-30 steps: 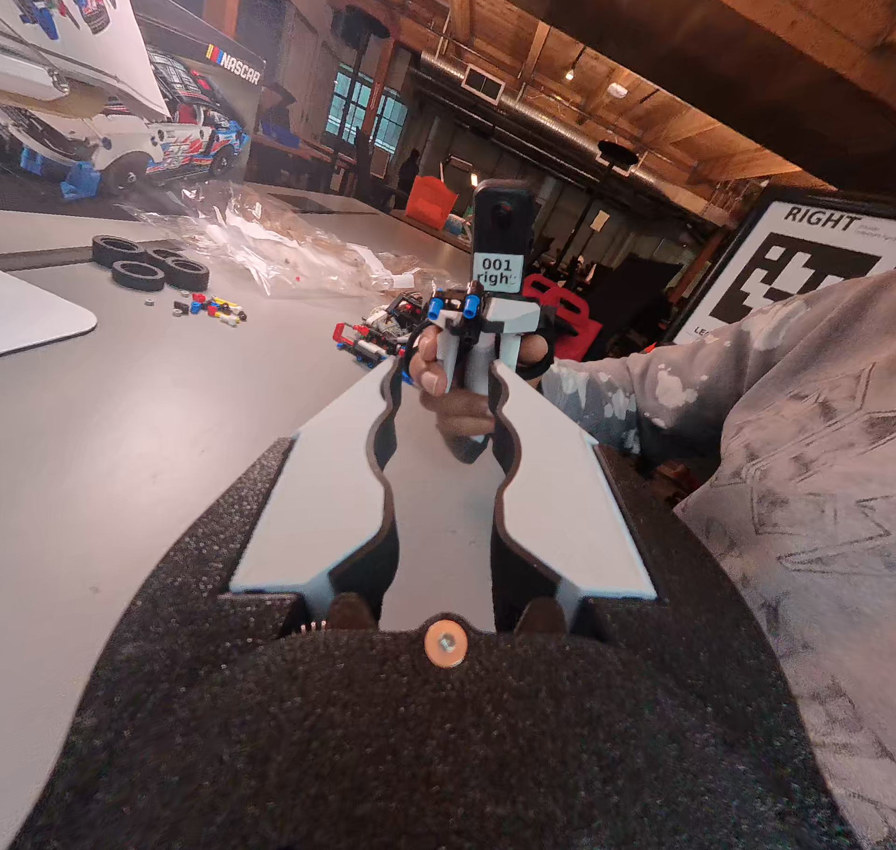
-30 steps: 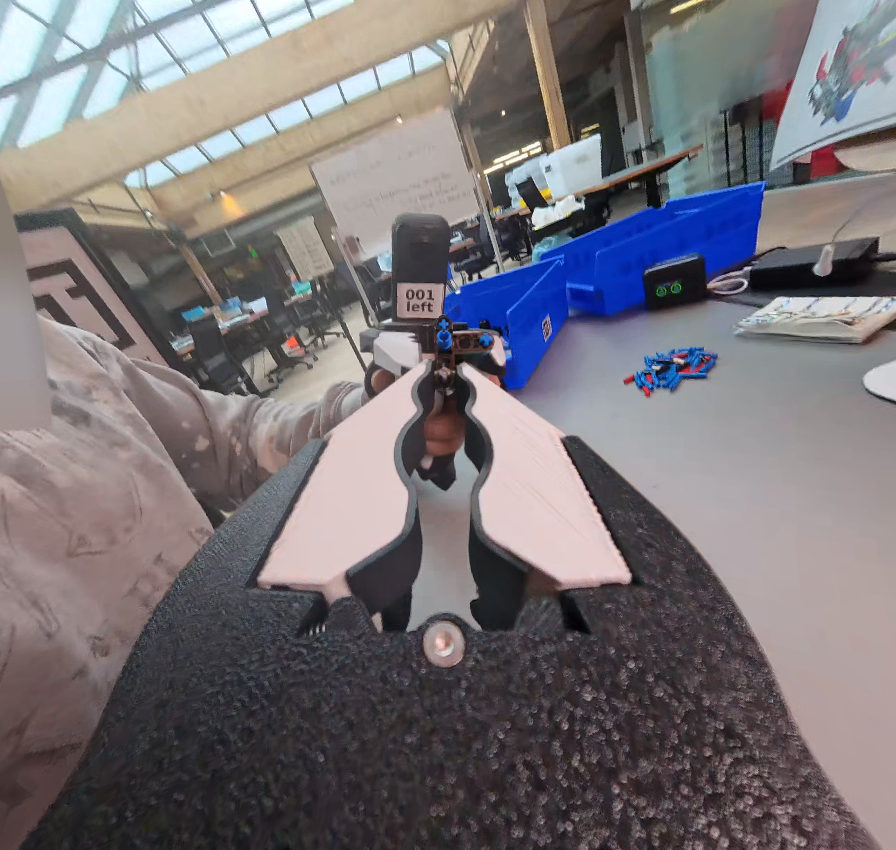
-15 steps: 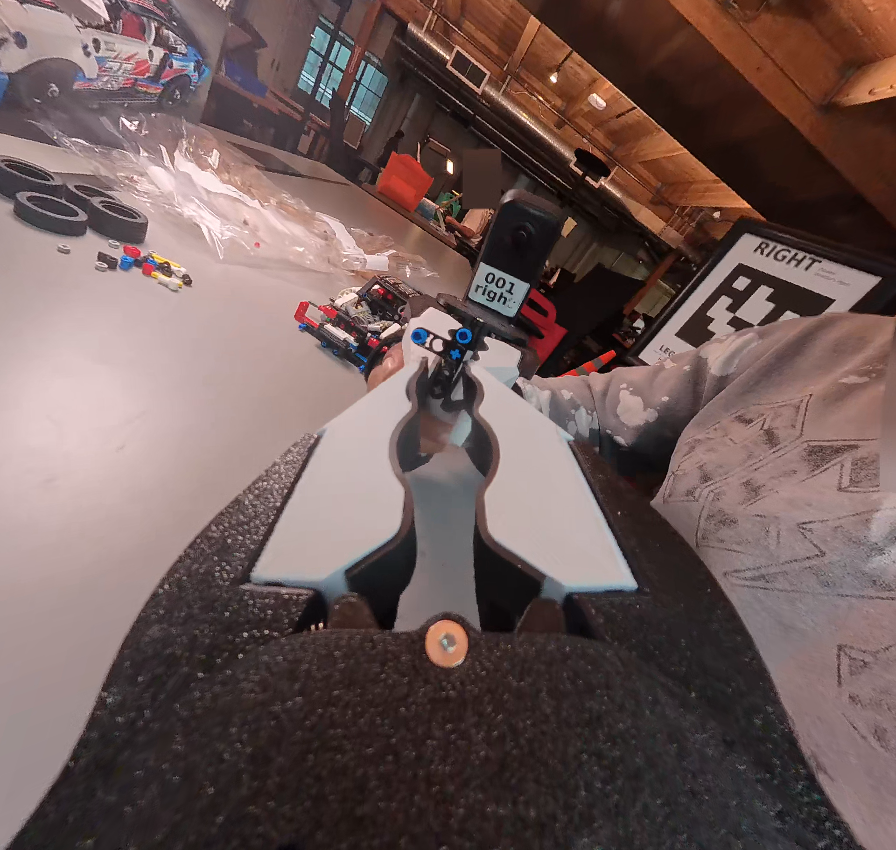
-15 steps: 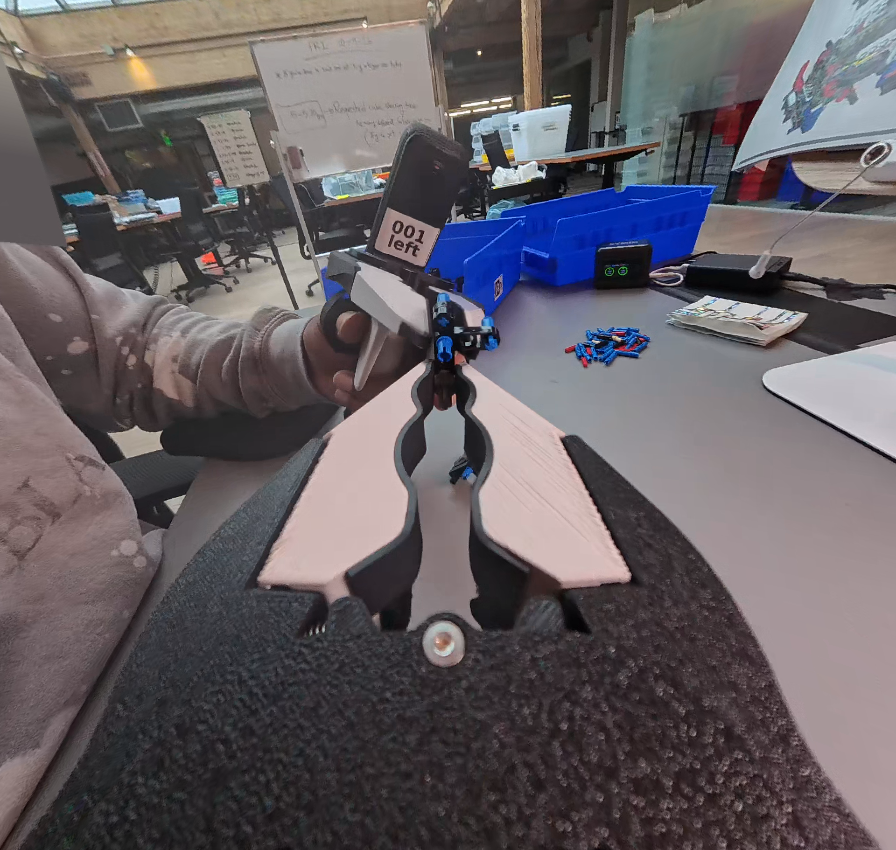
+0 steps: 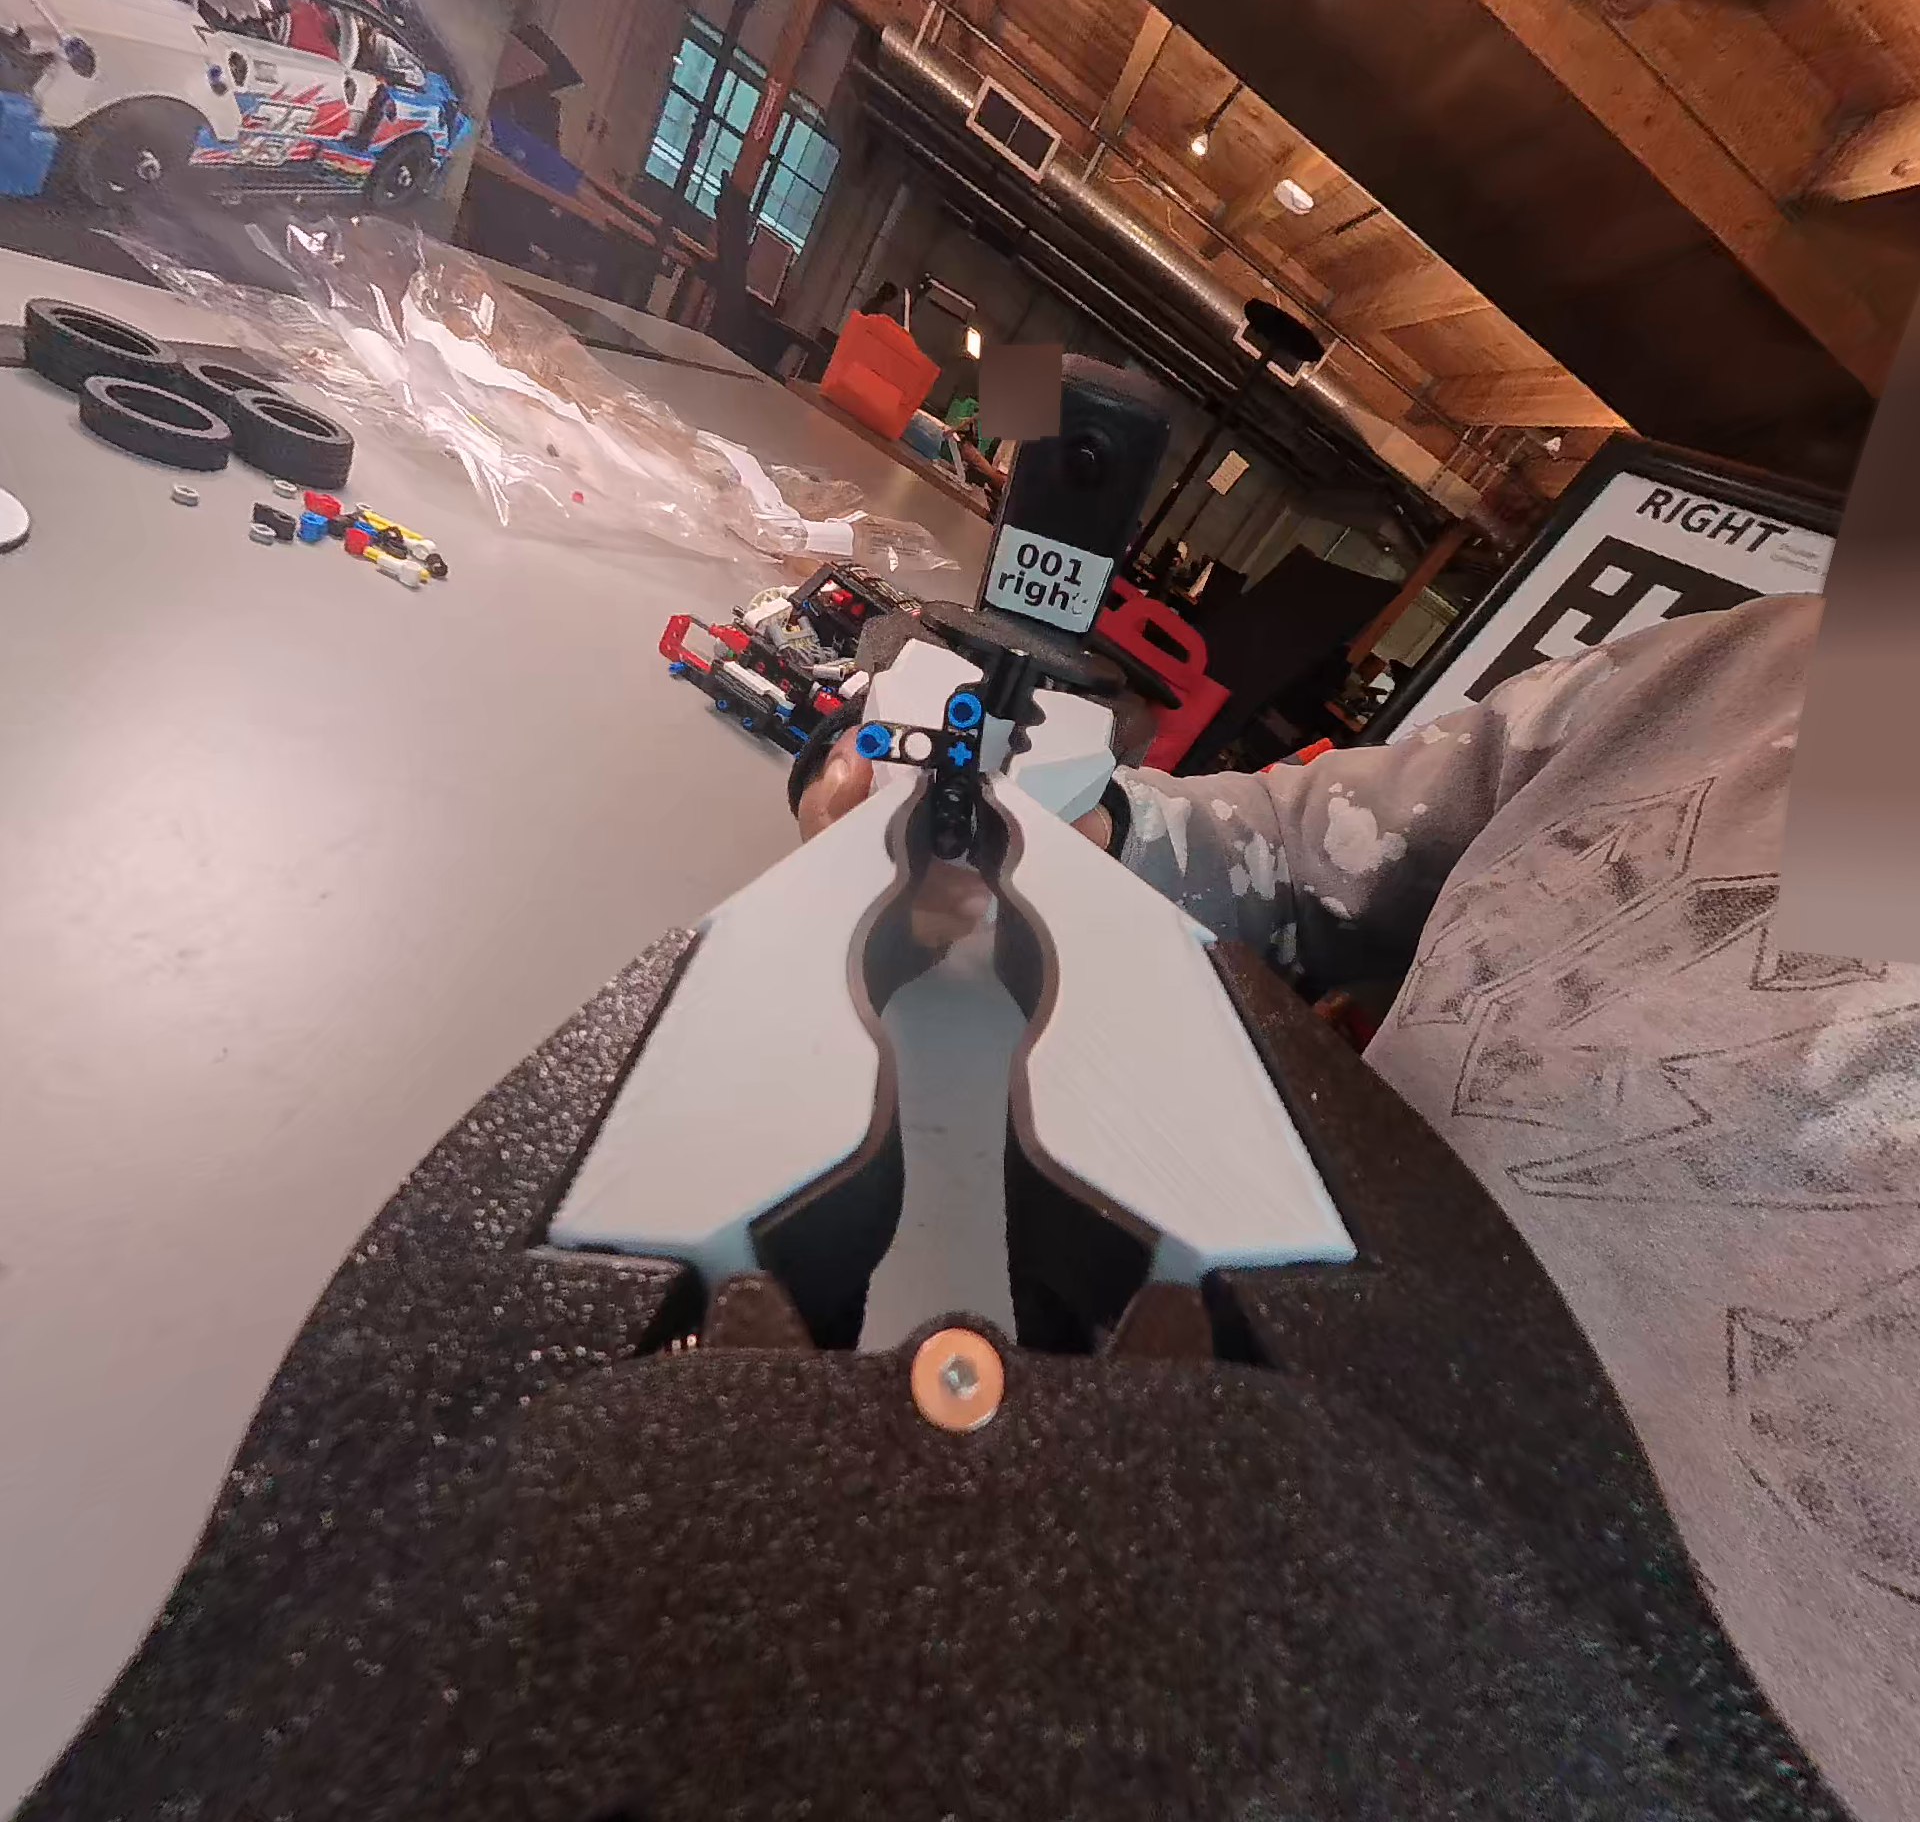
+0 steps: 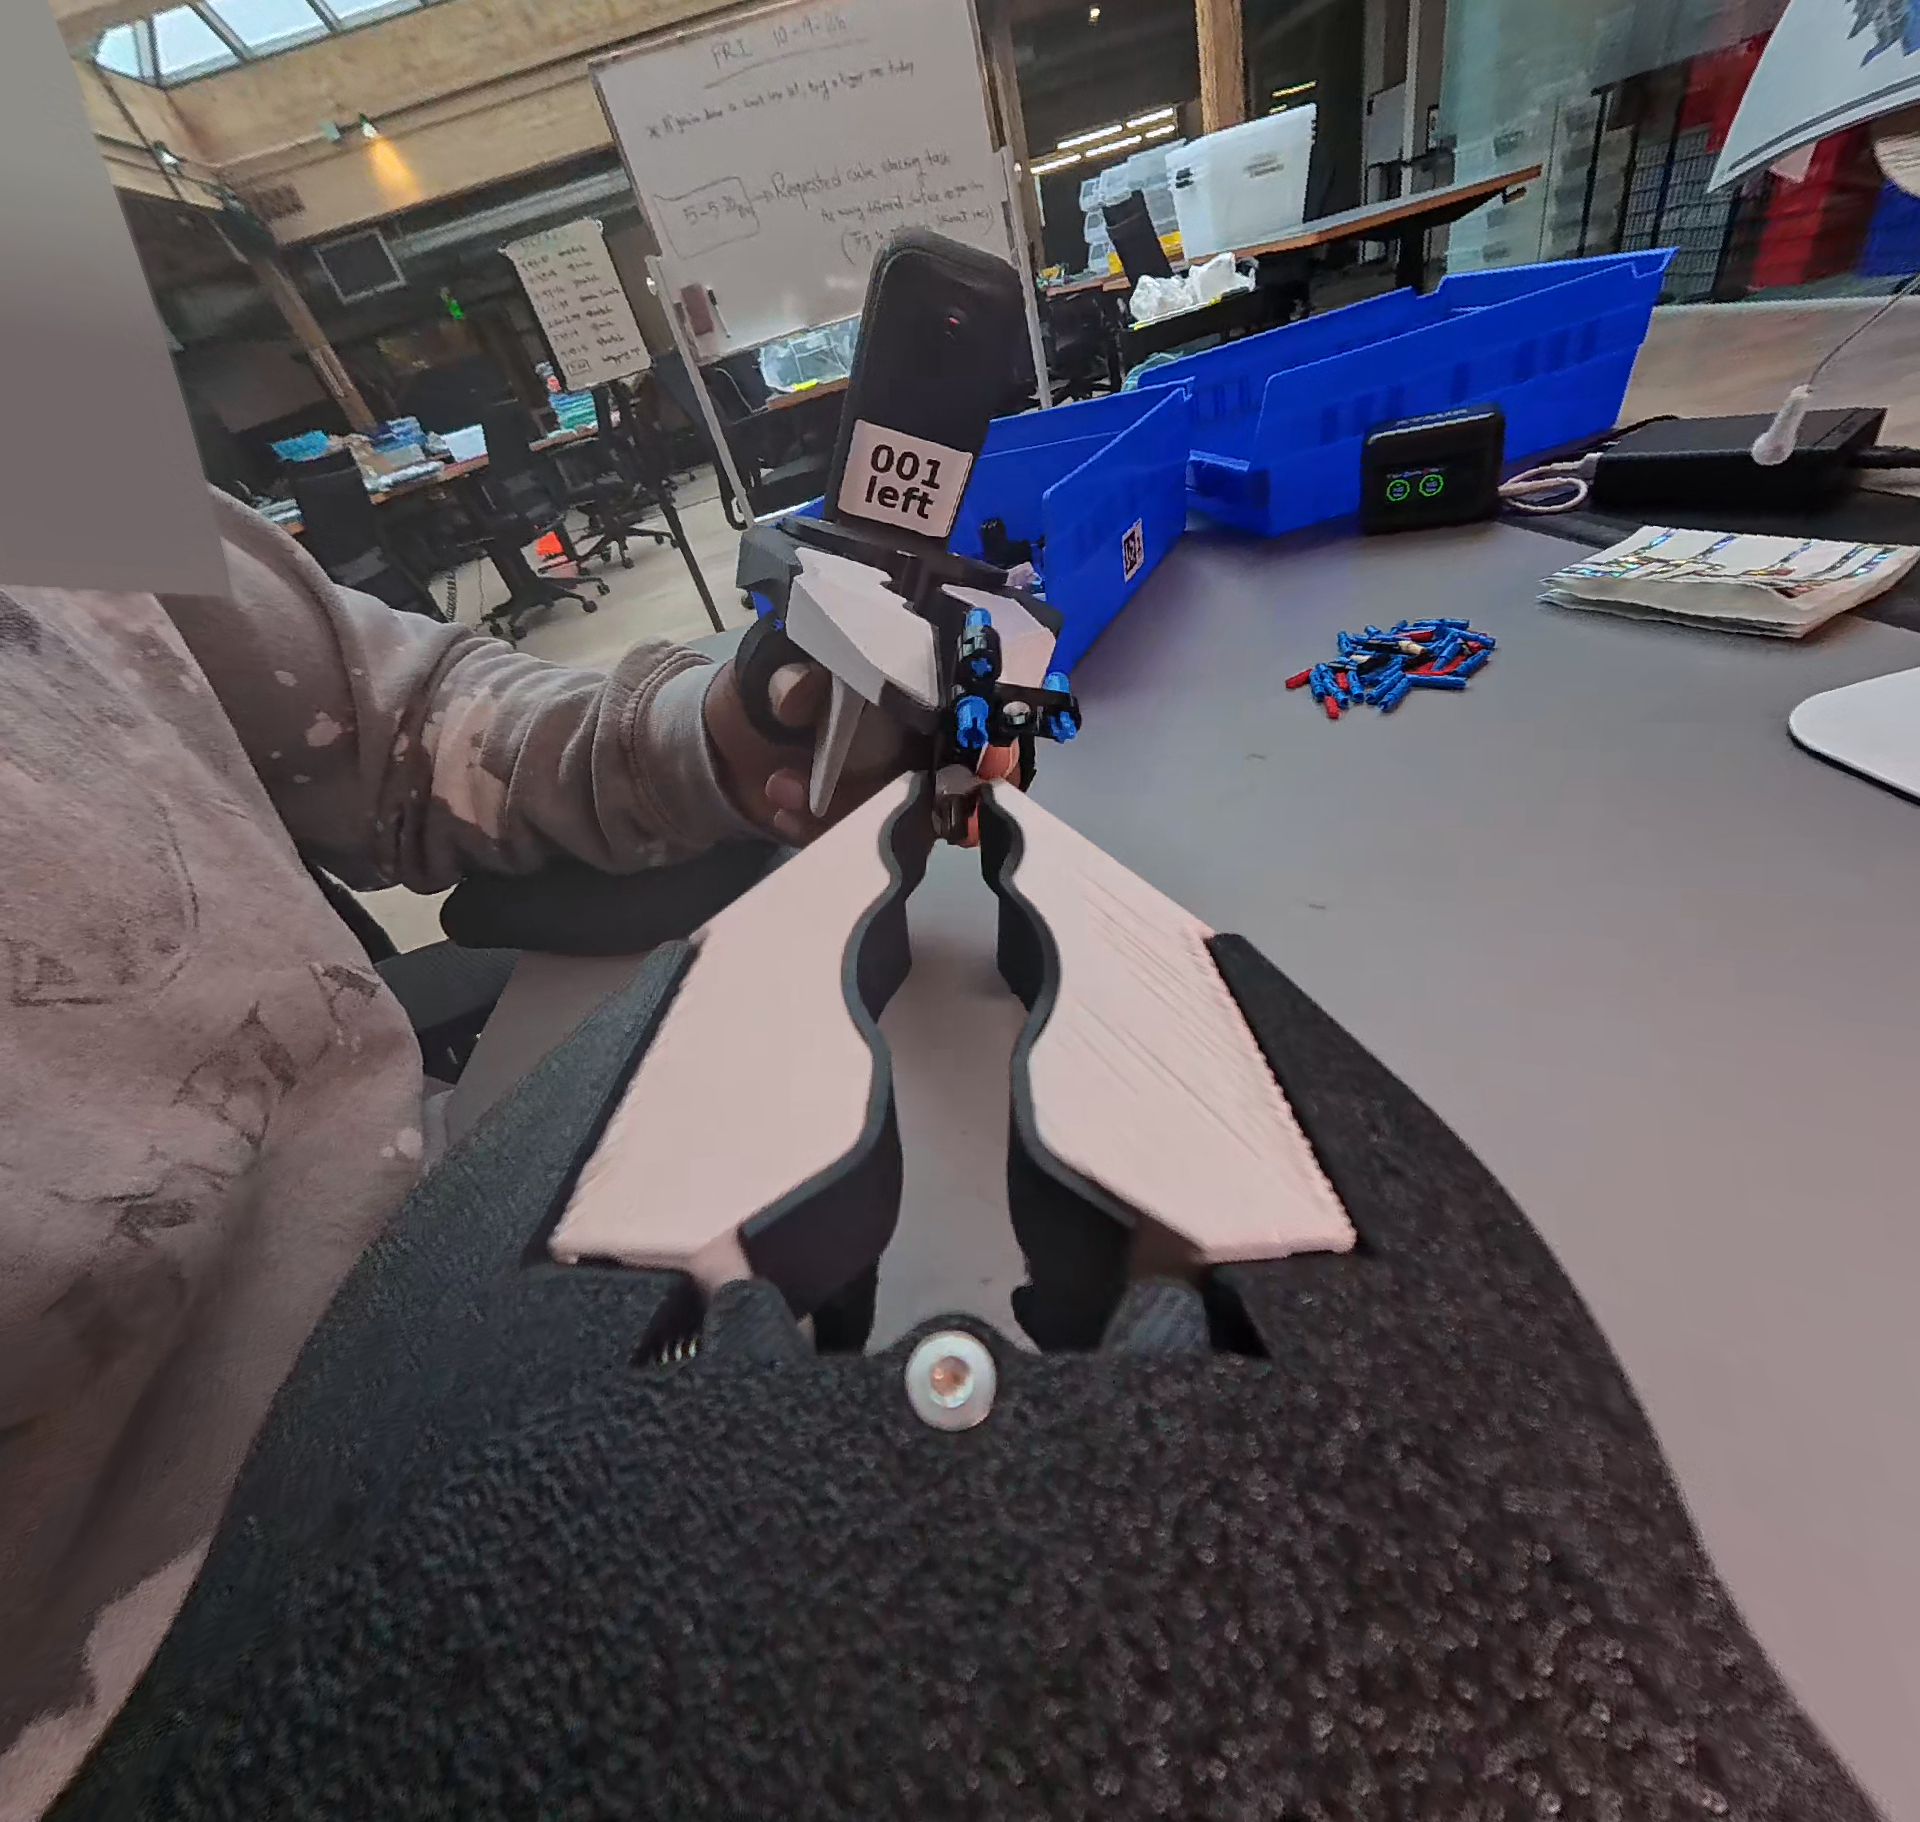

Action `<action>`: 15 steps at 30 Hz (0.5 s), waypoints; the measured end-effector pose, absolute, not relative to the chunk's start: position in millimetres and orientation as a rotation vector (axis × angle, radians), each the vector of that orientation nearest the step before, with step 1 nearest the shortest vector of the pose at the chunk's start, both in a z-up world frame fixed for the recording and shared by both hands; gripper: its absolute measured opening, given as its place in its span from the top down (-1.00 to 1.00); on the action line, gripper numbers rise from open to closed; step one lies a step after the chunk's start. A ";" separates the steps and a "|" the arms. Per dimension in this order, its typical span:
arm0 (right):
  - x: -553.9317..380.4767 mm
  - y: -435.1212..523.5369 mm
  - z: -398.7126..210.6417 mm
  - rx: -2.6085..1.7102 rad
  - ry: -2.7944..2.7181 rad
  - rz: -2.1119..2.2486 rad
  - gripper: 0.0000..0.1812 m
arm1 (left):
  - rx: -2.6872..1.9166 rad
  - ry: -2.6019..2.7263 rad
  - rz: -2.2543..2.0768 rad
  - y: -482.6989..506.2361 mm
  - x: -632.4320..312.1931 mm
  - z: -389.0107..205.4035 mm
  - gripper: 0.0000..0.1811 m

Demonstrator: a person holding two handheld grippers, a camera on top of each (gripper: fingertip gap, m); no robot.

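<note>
A small black beam assembly with blue pins (image 5: 951,749) is held in the air between my two grippers, which face each other tip to tip. My left gripper (image 5: 951,822), with pale grey fingers, is shut on its lower black beam. My right gripper (image 6: 953,804), with pink fingers, is shut on the same assembly (image 6: 997,707) from the opposite side. The left gripper also shows in the right wrist view (image 6: 961,671), held by a hand in a grey sleeve. The right gripper shows behind the assembly in the left wrist view (image 5: 982,733).
On the grey table (image 5: 312,837) lie black tyres (image 5: 187,401), clear plastic bags (image 5: 499,422), loose small parts (image 5: 353,536) and a part-built model chassis (image 5: 779,650). On the right side are blue bins (image 6: 1351,422), a pile of blue and red pins (image 6: 1392,660) and a booklet (image 6: 1725,577). Less than 4 cm separates the two grippers' tips.
One second ago my left gripper was open and short of the assembly held by the right gripper. It has moved in and shut on it. Both grippers have tilted and shifted slightly.
</note>
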State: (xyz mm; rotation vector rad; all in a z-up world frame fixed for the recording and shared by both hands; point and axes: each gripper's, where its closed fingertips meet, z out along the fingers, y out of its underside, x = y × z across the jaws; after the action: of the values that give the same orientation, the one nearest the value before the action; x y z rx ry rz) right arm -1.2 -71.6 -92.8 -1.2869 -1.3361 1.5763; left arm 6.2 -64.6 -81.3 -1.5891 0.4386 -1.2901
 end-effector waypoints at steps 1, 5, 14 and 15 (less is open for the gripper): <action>-1.1 -71.8 -92.8 -1.284 -1.338 1.577 0.91 | -1.588 0.445 -1.284 -64.8 6.4 -81.2 0.93; 0.1 -73.7 -92.2 -1.288 -1.342 1.606 0.91 | -1.595 0.492 -1.270 -68.7 9.2 -82.4 0.87; 5.0 -81.0 -90.8 -1.239 -1.411 1.581 0.92 | -1.641 0.632 -1.178 -77.1 14.0 -85.4 0.94; 5.8 -81.8 -92.7 -1.241 -1.430 1.582 0.92 | -1.656 0.650 -1.175 -78.0 14.3 -87.3 0.94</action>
State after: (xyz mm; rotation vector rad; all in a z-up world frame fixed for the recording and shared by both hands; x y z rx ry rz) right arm 5.8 -81.8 -92.7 -1.2414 -1.4300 1.5820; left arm 14.3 -78.0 -87.3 -1.6557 0.6499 -1.1746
